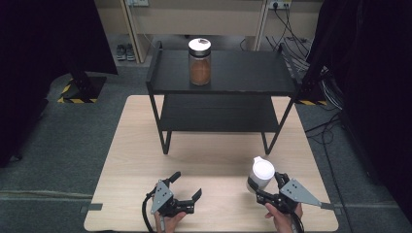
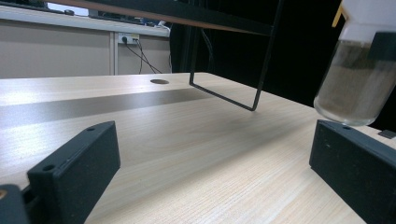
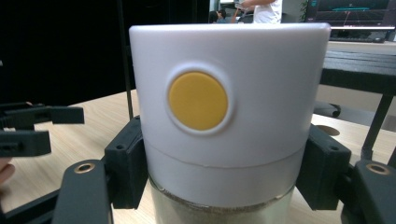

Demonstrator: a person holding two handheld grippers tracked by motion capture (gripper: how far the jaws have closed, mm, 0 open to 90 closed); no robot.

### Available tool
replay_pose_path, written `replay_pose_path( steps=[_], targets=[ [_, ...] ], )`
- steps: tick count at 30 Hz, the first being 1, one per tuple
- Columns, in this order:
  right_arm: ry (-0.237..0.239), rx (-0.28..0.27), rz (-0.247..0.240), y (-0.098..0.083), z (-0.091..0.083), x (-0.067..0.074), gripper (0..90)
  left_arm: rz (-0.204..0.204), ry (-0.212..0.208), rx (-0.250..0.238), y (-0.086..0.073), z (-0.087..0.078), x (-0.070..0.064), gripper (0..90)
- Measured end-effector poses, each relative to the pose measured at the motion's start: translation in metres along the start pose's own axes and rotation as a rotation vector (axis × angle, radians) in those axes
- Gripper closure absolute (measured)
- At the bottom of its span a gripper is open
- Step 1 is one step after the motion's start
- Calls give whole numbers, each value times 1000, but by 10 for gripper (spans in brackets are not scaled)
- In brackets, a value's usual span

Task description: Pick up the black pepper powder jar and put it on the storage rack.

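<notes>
the right gripper (image 1: 266,186) pinches a jar (image 1: 260,174) with a white lid, its two black jaws pressed against the sides just under the lid. in the right gripper view the jar (image 3: 224,121) sits square between the jaws, a yellow round spot (image 3: 198,101) on the lid facing the camera and pale powder showing through the glass below. in the left gripper view the jar (image 2: 355,84) hangs tilted, its bottom clear of the table (image 2: 196,140). in the high view it is over the near right part of the table (image 1: 209,160), in front of the right leg of the rack.

the left gripper (image 1: 187,187) is near the front edge, left of centre, well apart from the jar. its jaws are spread wide with nothing between them; in its own view they lie low over the bare wood.

beyond both grippers a black two-level rack (image 1: 223,87) stands on the far half of the table. a second jar (image 1: 199,61) with a white lid and brown contents stands upright on the top shelf, left of its middle. the lower shelf (image 1: 218,114) is dark. in the left gripper view one thin rack leg (image 2: 233,100) meets the table ahead, with a round hole (image 2: 159,81) in the tabletop beyond it.
</notes>
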State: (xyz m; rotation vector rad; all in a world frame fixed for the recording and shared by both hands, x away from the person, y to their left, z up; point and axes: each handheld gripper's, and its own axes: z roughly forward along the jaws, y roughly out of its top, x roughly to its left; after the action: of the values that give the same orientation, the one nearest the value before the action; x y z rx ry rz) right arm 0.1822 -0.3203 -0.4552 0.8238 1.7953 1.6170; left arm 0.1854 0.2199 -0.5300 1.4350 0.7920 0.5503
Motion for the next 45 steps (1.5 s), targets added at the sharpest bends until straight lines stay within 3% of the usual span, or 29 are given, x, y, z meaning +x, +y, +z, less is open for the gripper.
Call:
replay_pose_path(
  steps=[8,15,19,27,32,45],
  targets=[
    [14,1,-23,19,5,1,307,0,0,0,0,0,0,13],
    [60,-34,-19,39,12,-4,307,-1,0,-1,0,0,0,13],
    [84,-52,-27,54,16,-8,308,-1,0,-2,0,0,0,13],
    [145,-56,6,87,26,-20,308,-3,0,-2,0,0,0,13],
    [153,-64,-18,105,30,-20,307,-4,0,-2,0,0,0,13],
    [195,-71,-18,153,52,-27,307,-8,0,-2,0,0,0,13]
  ],
)
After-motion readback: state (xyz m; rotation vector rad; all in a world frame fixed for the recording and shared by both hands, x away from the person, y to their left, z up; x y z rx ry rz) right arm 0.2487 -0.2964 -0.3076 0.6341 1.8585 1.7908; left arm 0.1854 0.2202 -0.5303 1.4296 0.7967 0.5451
